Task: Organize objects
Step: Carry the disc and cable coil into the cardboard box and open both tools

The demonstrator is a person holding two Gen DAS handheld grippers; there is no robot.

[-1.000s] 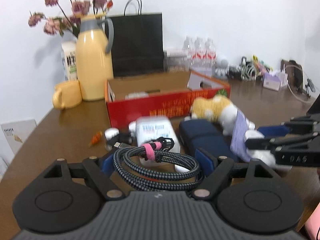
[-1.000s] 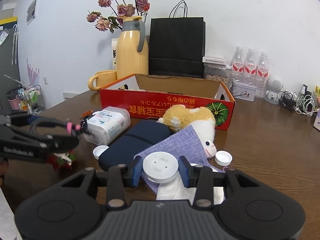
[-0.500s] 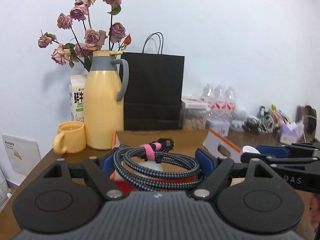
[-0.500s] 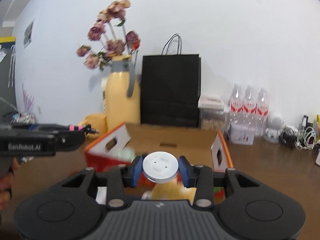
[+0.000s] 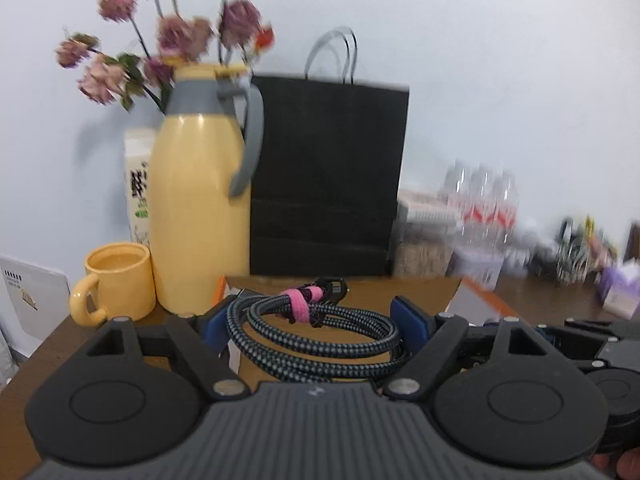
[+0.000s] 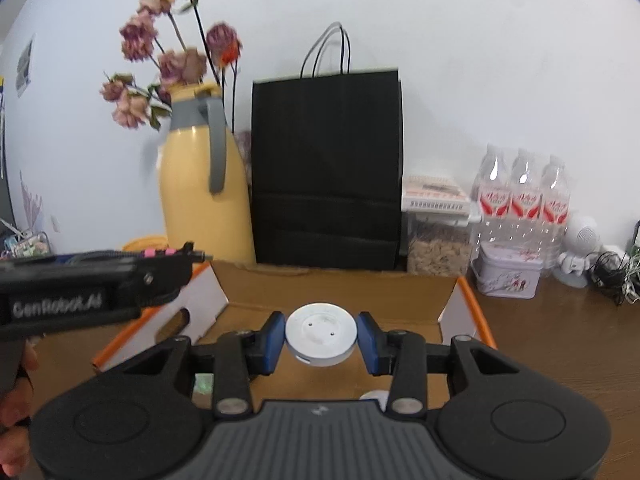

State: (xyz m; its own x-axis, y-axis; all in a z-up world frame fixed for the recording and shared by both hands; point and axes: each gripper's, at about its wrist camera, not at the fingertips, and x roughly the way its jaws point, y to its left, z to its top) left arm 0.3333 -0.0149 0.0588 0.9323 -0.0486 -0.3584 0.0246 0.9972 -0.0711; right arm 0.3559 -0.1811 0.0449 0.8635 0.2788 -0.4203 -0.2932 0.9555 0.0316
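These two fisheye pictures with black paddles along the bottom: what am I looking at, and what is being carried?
Each picture comes from a camera on a hand-held two-finger tool, looking forward along its fingers. A person holds one in each hand; there is no robot arm. The left tool grips a coiled braided cable tied with a pink strap. The right tool grips a round white disc. Both hang above an open cardboard box on a brown table. Behind stand a yellow jug, a black paper bag and water bottles.

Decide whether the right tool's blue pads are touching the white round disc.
Touching. The right wrist view shows the right tool with a blue pad pressed against each side of the white round disc, which hangs above the open cardboard box.
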